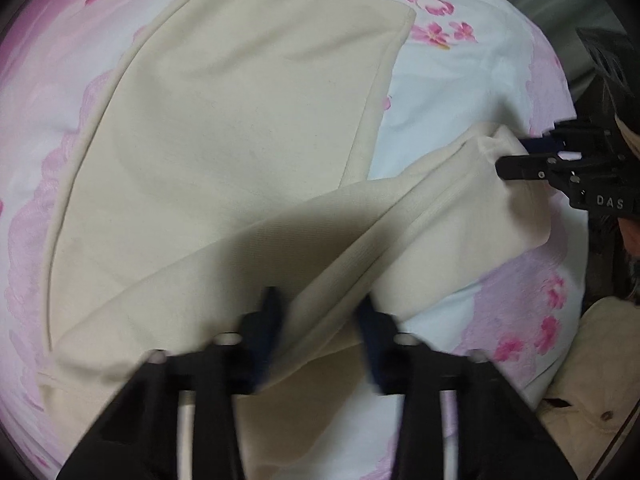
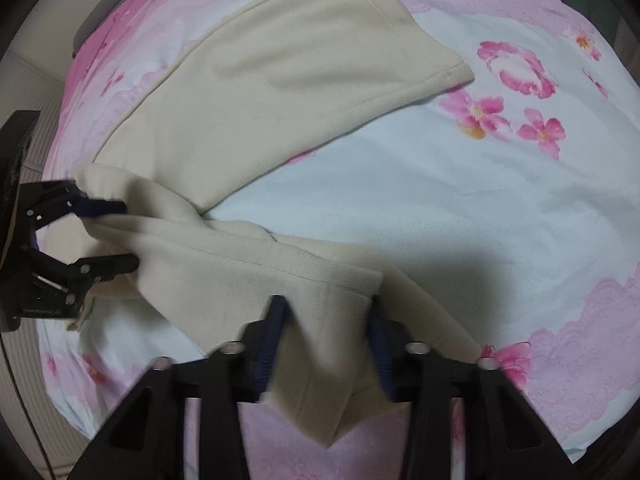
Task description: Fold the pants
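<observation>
Cream pants (image 1: 224, 128) lie on a floral bedsheet (image 1: 460, 92), legs stretched away from me, hems at the far end (image 2: 400, 32). The near waist end is lifted and folded over. My left gripper (image 1: 320, 320) has cloth between its wide-spread fingers; it also shows in the right wrist view (image 2: 128, 236), fingers apart around a bunched corner. My right gripper (image 2: 326, 320) straddles the ribbed waistband (image 2: 344, 280), fingers apart. In the left wrist view the right gripper (image 1: 508, 156) sits at the raised cream corner (image 1: 492, 148).
The sheet (image 2: 440, 200) is white and pink with flower prints. A beige garment with a button (image 1: 592, 392) lies at the lower right off the bed. A light floor (image 2: 36, 132) shows at the bed's left edge.
</observation>
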Action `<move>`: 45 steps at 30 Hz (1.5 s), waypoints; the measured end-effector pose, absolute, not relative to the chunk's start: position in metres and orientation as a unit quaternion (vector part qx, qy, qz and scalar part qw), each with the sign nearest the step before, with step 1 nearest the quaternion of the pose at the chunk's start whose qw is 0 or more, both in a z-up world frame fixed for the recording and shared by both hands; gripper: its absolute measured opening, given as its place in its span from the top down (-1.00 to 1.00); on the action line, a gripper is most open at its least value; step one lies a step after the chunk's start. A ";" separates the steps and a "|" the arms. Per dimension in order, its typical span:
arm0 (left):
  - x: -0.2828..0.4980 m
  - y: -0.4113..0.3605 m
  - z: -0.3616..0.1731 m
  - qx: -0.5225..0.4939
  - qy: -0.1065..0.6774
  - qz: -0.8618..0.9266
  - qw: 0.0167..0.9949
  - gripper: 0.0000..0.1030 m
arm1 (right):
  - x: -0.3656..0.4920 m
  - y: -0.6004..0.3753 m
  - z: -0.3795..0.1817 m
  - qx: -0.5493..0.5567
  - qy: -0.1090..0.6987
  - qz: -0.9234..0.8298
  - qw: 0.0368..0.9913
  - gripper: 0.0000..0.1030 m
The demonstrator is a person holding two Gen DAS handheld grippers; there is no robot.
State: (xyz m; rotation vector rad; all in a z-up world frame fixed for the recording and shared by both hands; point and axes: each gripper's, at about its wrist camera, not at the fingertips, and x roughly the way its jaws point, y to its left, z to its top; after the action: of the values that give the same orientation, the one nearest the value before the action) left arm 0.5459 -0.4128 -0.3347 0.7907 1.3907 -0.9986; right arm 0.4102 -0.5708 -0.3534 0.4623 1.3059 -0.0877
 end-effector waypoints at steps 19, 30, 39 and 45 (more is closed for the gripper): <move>0.691 -0.476 -0.263 0.253 0.534 -0.343 0.730 0.72 | 0.551 -0.644 -0.191 0.082 0.447 -0.086 0.886 0.76; 0.733 -0.494 -0.318 0.246 0.582 -0.273 0.725 0.60 | 0.664 -0.675 -0.288 0.062 0.524 -0.083 0.845 0.64; 0.711 -0.476 -0.239 0.196 0.494 -0.243 0.812 -0.30 | 0.656 -0.685 -0.246 0.053 0.486 -0.132 0.862 -0.10; 0.640 -0.452 -0.188 0.158 0.473 -0.240 0.833 -0.31 | 0.591 -0.650 -0.198 0.038 0.453 -0.090 0.886 -0.27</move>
State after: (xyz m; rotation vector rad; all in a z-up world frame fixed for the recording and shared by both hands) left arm 0.6396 -0.4515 -0.1879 0.3351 1.0017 -0.5084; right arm 0.5910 -0.6503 -0.1982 0.0793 0.9431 -0.1865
